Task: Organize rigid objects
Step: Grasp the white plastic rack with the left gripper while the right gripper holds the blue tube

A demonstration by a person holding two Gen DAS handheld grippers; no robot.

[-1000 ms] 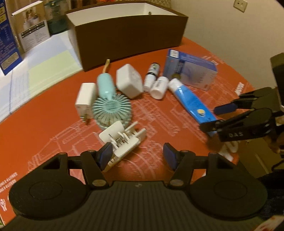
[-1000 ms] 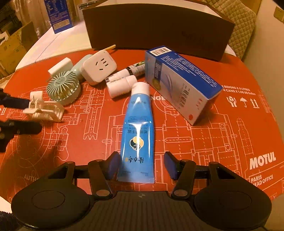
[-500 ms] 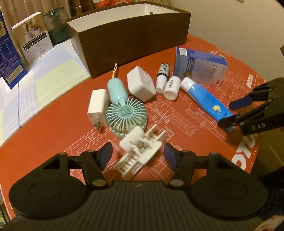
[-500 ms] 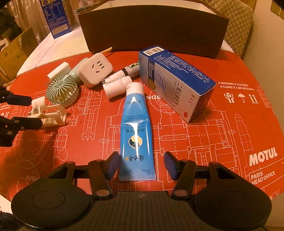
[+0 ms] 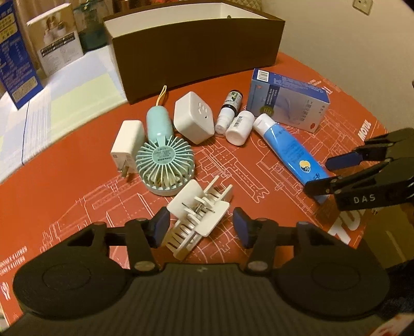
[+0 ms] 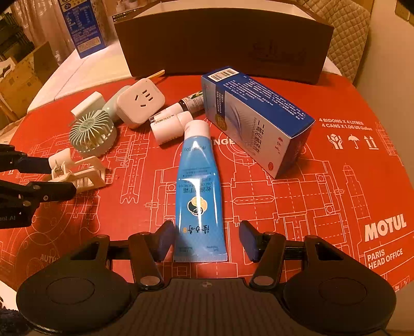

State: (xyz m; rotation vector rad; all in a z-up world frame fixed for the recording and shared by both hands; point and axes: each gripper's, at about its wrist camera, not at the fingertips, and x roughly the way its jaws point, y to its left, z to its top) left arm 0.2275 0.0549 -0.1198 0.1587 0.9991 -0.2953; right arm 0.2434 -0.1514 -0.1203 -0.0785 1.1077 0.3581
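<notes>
Surroundings I can see past my work area

The surface under my cameras is a red cardboard sheet printed with white blueprint lines [image 6: 336, 206], lying on a pale checked tablecloth [image 5: 64, 90]. At the far left I see a tall blue printed carton [image 5: 15, 67], a white carton with a photo on it [image 5: 57, 49] beside it, and a teal glass jar [image 5: 90, 28] behind. Far right are a beige quilted chair back [image 6: 346, 38] and a wall socket [image 5: 363, 4].
</notes>
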